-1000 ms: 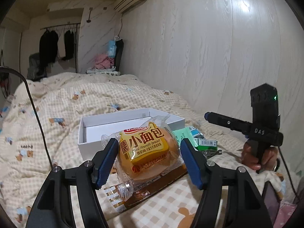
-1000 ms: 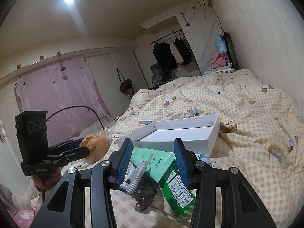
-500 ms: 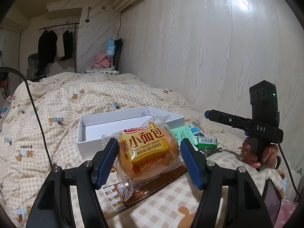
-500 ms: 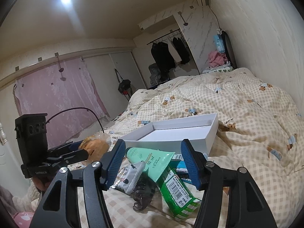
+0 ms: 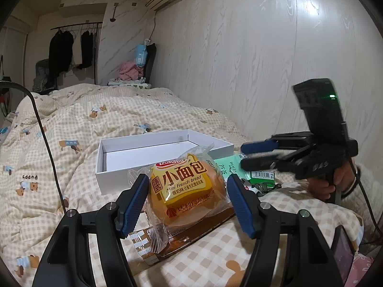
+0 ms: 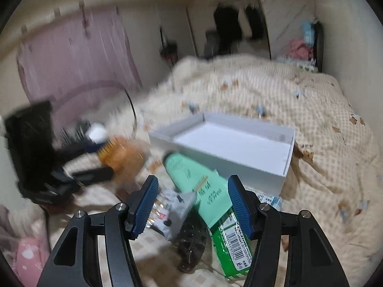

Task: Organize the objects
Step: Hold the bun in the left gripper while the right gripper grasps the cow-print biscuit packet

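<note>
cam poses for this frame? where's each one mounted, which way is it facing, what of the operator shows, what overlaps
Left wrist: on the left gripper, looking along its fingers down the bed toward the clothes rack; the packaged mini French bread sits between its open jaws; the right gripper and the hand holding it show at right.
Right wrist: on the right gripper, blurred, tilted down at a mint-green tube and green box; the left gripper shows at left.
Shared: white open box, bread, checked duvet.
</note>
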### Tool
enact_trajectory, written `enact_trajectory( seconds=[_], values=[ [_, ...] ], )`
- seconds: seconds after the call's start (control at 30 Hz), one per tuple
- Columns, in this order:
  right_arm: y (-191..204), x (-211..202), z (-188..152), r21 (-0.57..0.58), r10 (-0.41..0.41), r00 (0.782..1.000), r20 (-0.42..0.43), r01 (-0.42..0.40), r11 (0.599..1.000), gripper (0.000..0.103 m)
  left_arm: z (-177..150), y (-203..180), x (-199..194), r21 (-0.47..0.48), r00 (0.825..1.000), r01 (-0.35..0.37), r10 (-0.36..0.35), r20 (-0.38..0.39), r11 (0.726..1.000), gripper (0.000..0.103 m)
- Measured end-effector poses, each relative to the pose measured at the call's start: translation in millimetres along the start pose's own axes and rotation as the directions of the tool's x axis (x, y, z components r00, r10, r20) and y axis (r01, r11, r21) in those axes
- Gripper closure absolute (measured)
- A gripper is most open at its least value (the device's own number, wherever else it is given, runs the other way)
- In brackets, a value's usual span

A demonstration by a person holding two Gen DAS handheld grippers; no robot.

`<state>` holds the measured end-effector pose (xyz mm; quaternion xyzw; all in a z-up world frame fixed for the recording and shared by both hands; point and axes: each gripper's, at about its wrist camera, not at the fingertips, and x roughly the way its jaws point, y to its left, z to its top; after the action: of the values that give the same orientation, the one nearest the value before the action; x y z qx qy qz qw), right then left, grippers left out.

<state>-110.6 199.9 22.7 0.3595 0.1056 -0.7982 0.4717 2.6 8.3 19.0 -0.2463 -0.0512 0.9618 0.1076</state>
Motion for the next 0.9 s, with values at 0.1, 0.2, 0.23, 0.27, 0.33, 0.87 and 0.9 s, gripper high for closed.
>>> enact_trajectory(
  seconds=[0.1,0.2,0.23,0.27,0.33,0.87,0.9],
  values=[
    [2,13,4,-0.013,0.001,0.999,-0.050,-0.002,1.000,0.041,0,2,-1,-0.009,1.000,-0.004,0.004,0.006,1.000,0.032],
    [2,12,7,-0.019,0.008,0.999,-0.054,-0.009,1.000,0.041,0,5,-1,-0.025,1.000,-0.004,0.004,0.003,1.000,0.032],
    [2,10,7,-0.009,0.040,0.998,-0.057,-0.041,0.999,0.041,-1,6,-1,-0.029,1.000,-0.004,0.005,0.003,1.000,0.032],
    [3,8,9,-0.002,0.056,0.996,-0.065,-0.056,0.998,0.042,-1,7,-1,-0.034,1.000,-0.004,0.004,0.003,0.999,0.032],
    [3,5,7,0.016,0.081,0.993,-0.083,-0.080,0.997,0.052,-1,10,-1,-0.047,1.000,0.003,-0.003,0.003,0.999,0.032],
    [-30,-4,1,0.292,0.161,0.985,-0.059,-0.137,0.947,0.085,-1,14,1,-0.078,1.000,0.014,-0.014,0.002,0.997,0.032],
    [-31,-8,2,0.289,0.147,0.988,-0.048,-0.127,0.949,0.085,-1,14,2,-0.077,1.000,0.012,-0.012,0.000,0.997,0.032]
  ],
)
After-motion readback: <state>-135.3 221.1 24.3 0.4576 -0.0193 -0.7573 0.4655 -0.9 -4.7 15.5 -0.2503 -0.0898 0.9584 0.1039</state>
